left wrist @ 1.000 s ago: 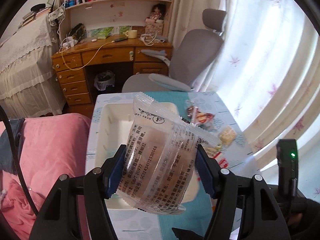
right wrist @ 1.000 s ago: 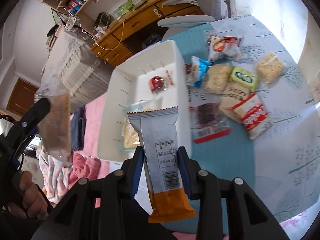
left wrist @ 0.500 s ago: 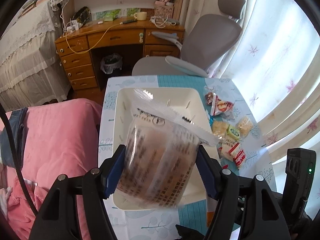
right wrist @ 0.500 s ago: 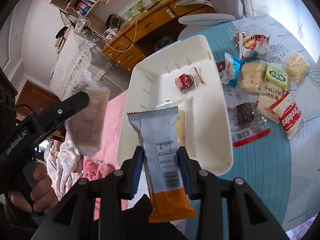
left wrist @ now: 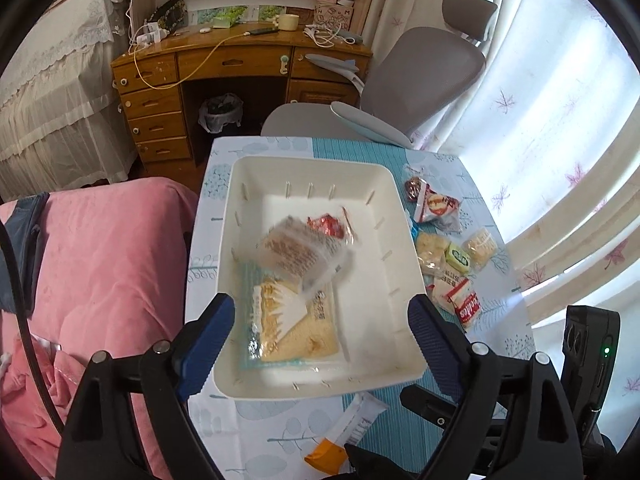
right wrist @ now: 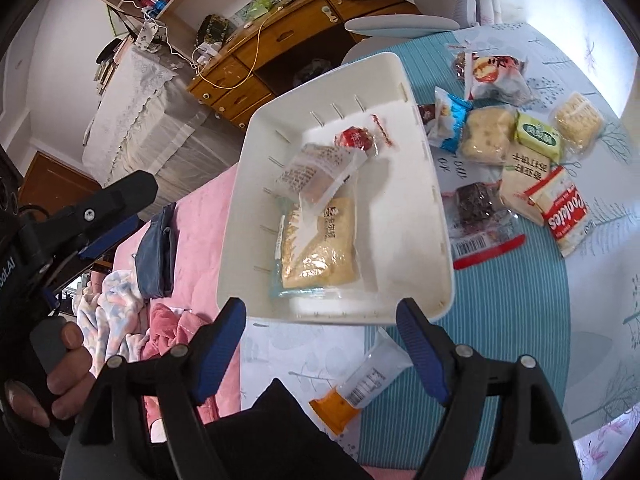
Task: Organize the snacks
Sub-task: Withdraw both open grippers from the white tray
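Observation:
A white bin (left wrist: 404, 340) (right wrist: 436, 240) sits on the table. In it lie a clear-wrapped brown snack (left wrist: 300, 254) (right wrist: 316, 172), a large yellow cracker pack (left wrist: 296, 328) (right wrist: 320, 248) and a small red candy (left wrist: 326, 226) (right wrist: 354, 138). A grey and orange bar (left wrist: 344, 432) (right wrist: 360, 388) lies on the table in front of the bin. My left gripper (left wrist: 320, 344) is open above the bin's near end. My right gripper (right wrist: 320, 340) is open above the bin's near edge and the bar.
Several loose snack packs (right wrist: 520, 152) (left wrist: 448, 256) lie on the table right of the bin. A pink bed (left wrist: 100, 260) borders the table's left side. A grey chair (left wrist: 400, 80) and a wooden desk (left wrist: 240, 64) stand beyond the table.
Both grippers opened. The clear-wrapped snack dropped from the left gripper into the bin. The grey and orange bar dropped from the right gripper onto the table before the bin.

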Tool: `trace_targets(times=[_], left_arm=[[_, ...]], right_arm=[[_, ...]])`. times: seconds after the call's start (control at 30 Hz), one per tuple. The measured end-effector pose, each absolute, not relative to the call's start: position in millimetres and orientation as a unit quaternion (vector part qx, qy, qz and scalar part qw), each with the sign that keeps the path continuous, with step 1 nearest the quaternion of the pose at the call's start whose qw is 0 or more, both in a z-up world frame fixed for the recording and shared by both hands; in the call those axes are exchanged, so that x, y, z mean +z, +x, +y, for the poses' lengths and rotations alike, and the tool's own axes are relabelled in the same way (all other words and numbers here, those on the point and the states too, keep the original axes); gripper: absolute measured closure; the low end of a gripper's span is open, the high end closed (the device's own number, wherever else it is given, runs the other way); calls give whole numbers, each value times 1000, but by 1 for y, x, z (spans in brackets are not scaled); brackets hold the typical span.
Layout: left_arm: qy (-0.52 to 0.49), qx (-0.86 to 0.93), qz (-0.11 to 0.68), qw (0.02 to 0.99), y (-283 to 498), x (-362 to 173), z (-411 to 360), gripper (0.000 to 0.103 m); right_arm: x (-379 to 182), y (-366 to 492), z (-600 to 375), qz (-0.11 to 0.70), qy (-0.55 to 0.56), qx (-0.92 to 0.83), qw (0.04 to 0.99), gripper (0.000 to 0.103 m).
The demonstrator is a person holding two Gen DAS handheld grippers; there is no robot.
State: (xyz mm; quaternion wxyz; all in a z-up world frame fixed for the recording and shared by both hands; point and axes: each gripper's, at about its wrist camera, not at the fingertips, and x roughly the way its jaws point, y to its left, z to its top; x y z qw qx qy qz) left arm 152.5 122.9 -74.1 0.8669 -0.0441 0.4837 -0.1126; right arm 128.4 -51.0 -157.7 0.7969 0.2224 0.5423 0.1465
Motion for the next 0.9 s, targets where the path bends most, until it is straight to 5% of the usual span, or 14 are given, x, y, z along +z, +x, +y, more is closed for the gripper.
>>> trace_targets(times=[0.9], left_arm=[[-63,-155,528,832,118,-92,41,15]], right_arm=[[-133,73,-120,527,155,112,828,25]])
